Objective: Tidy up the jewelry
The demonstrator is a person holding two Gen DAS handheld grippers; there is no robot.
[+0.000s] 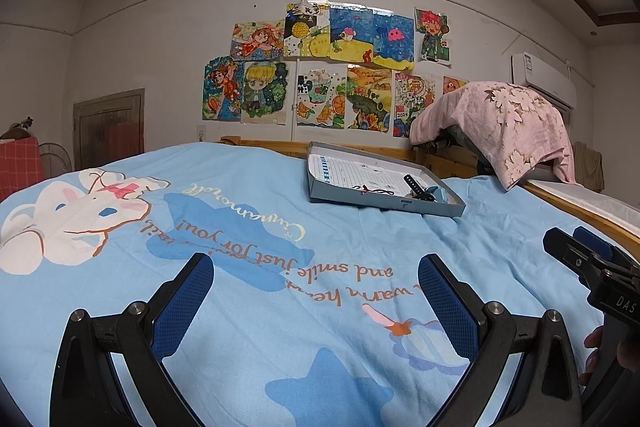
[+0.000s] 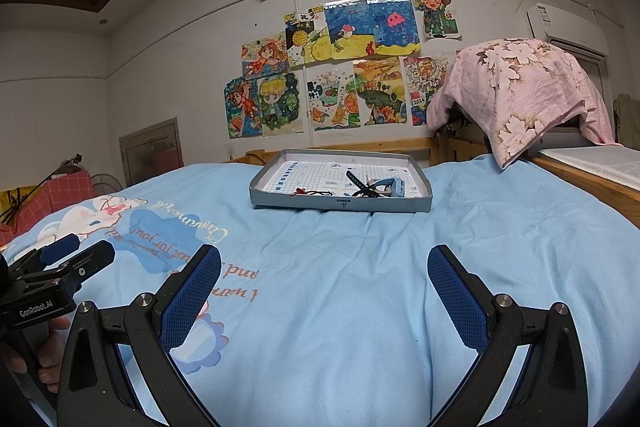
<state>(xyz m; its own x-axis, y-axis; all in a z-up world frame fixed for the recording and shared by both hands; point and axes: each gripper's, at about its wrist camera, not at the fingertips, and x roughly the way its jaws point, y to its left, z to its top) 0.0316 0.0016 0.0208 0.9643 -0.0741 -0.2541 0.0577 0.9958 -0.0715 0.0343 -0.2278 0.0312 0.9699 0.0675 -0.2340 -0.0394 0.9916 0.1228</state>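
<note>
Shallow grey cardboard box lid (image 2: 340,205) on the light-blue printed bedspread (image 2: 360,287) holds a black strap (image 2: 362,183) lying diagonally, a blue watch (image 2: 394,185) and a red-beaded cord (image 2: 308,192). Left hand-held gripper (image 1: 316,291) and right hand-held gripper (image 2: 324,281): both wide, empty.

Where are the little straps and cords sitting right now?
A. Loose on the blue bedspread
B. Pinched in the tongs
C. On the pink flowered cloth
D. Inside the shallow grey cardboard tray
D: the black strap, pale blue band and red-tipped cord lie inside the shallow grey cardboard tray, while both tongs are open and hold nothing.
</note>
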